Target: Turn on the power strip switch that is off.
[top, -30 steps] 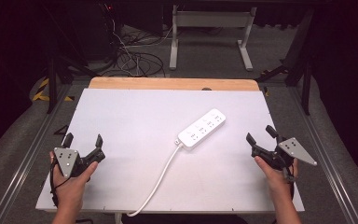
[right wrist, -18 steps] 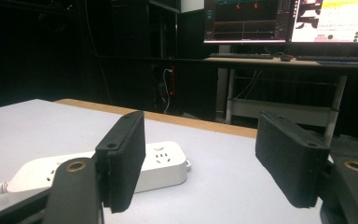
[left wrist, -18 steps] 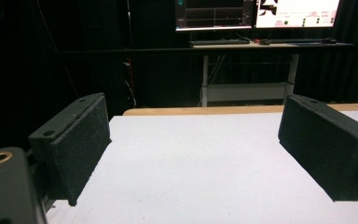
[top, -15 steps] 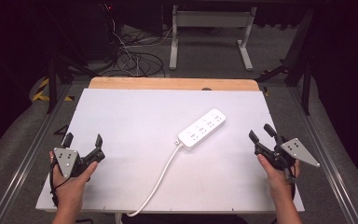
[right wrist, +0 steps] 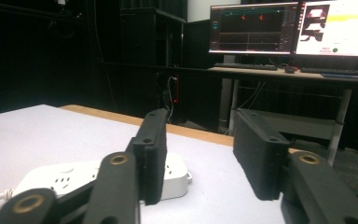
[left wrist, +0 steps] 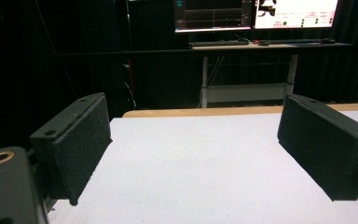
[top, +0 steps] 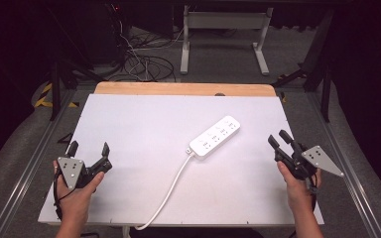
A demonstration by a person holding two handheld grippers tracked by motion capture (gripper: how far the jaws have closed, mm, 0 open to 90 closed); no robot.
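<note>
A white power strip (top: 214,137) lies at an angle in the middle of the white board (top: 144,124), and its cord (top: 168,193) trails off the front edge. Near the board's front left corner, a hand holds my left gripper (top: 89,147) with its jaws wide open and nothing between them; the left gripper view (left wrist: 193,144) shows bare board there. My right gripper (top: 278,137) hovers at the right edge, just right of the strip. Its jaws have just been closing, a gap remains and nothing is between them (right wrist: 200,140). The power strip (right wrist: 65,179) lies beyond the left jaw.
A wooden table edge (top: 178,89) borders the board at the far side. Behind it stand a desk frame (top: 223,29) and tangled floor cables (top: 139,59). Lit monitors (right wrist: 289,28) sit on a desk farther back. Metal rails run along both sides of the table.
The right gripper's jaws have narrowed from wide open to about half. Both hands and the power strip stayed where they were.
</note>
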